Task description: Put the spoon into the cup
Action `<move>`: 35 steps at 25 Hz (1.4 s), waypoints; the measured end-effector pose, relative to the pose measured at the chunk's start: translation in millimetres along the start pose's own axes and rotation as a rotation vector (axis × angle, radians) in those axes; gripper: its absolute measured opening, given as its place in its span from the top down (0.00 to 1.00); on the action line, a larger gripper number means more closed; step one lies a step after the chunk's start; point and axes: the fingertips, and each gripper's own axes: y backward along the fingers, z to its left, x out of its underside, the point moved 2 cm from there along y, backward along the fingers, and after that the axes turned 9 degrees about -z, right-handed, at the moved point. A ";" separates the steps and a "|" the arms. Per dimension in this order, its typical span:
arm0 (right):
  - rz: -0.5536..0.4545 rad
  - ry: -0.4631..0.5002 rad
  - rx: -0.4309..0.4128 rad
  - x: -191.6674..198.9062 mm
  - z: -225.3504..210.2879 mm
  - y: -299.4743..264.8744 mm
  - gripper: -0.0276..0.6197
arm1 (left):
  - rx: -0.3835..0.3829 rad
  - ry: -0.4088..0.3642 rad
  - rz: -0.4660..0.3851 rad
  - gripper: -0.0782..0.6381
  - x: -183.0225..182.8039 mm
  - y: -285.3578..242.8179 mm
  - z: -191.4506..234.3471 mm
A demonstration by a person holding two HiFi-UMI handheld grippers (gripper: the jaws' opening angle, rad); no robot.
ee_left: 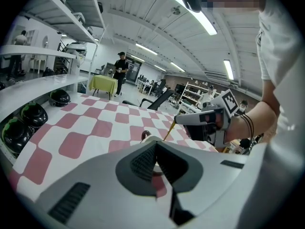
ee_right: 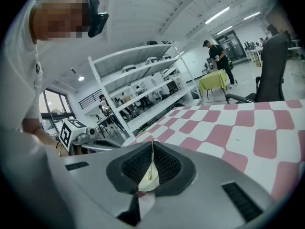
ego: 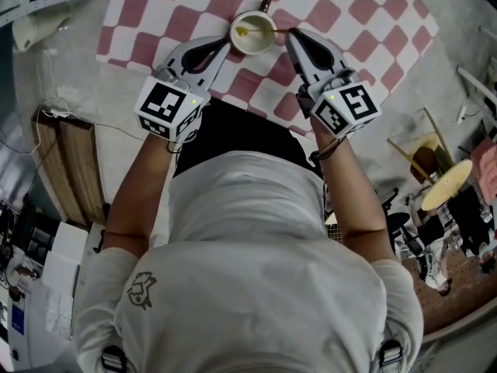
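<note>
A cream cup (ego: 253, 33) with a brown handle (ego: 265, 5) stands on the red-and-white checked cloth (ego: 357, 22). My left gripper (ego: 228, 44) meets the cup's near-left rim with its jaws closed on it. The cup is mostly hidden behind the jaws in the left gripper view, where only its handle (ee_left: 145, 135) shows. My right gripper (ego: 289, 34) is shut on the handle of a thin yellow spoon (ego: 264, 30), whose bowl lies inside the cup. In the right gripper view the spoon (ee_right: 152, 156) runs down between the pads toward the cup (ee_right: 148, 182).
The cloth covers a grey table. Dark helmets (ee_left: 33, 114) sit along its far left edge. A wooden bench (ego: 71, 169) stands to the left of the person, and cluttered gear (ego: 443, 193) to the right. A person (ee_left: 120, 70) stands far off.
</note>
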 end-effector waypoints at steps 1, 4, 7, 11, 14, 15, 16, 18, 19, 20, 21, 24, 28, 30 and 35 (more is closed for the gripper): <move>0.007 0.000 0.005 1.6 -1.4 -0.4 0.90 | 0.000 0.000 -0.001 0.87 -0.3 -0.5 -0.1; 0.016 -0.001 0.026 4.8 -6.7 -2.4 0.90 | 0.001 0.004 -0.002 0.87 -1.5 -2.2 1.5; 0.024 0.000 0.049 9.3 -12.1 -4.8 0.90 | 0.004 0.010 0.004 0.87 1.3 -2.4 3.7; 0.033 -0.001 0.073 14.2 -19.9 -4.0 0.90 | 0.006 0.012 0.007 0.87 3.9 -4.0 3.5; 0.035 0.000 0.096 15.3 -25.7 -2.5 0.89 | 0.007 0.011 0.006 0.87 2.5 -4.8 2.7; 0.036 0.002 0.108 15.7 -27.8 -1.7 0.86 | 0.008 0.012 0.006 0.87 2.6 -5.0 2.4; 0.036 0.004 0.120 16.1 -29.9 -1.0 0.83 | 0.008 0.012 0.008 0.87 3.0 -5.1 2.3; 0.034 0.005 0.135 16.8 -33.7 0.4 0.81 | 0.008 0.014 0.009 0.87 3.9 -5.4 2.2; 0.033 0.005 0.140 16.8 -35.2 1.2 0.80 | 0.008 0.015 0.008 0.87 3.9 -5.6 1.9; 0.031 0.005 0.143 16.4 -36.4 2.3 0.80 | 0.007 0.014 0.007 0.87 3.7 -5.7 1.4; 0.029 0.006 0.146 15.8 -37.2 3.6 0.80 | 0.006 0.014 0.006 0.87 3.5 -5.5 0.7; 0.020 0.014 0.150 12.2 -36.8 8.4 0.80 | 0.004 0.009 0.002 0.87 2.0 -3.7 -2.5; 0.012 0.029 0.153 8.6 -35.7 16.1 0.80 | -0.001 -0.006 -0.007 0.87 -2.8 -1.3 -7.9; 0.008 0.038 0.152 5.9 -34.5 21.0 0.80 | -0.004 -0.014 -0.014 0.87 -6.5 -0.3 -11.6; -0.017 0.064 0.138 -9.5 -24.4 32.5 0.80 | -0.020 -0.047 -0.038 0.87 -22.3 5.8 -23.6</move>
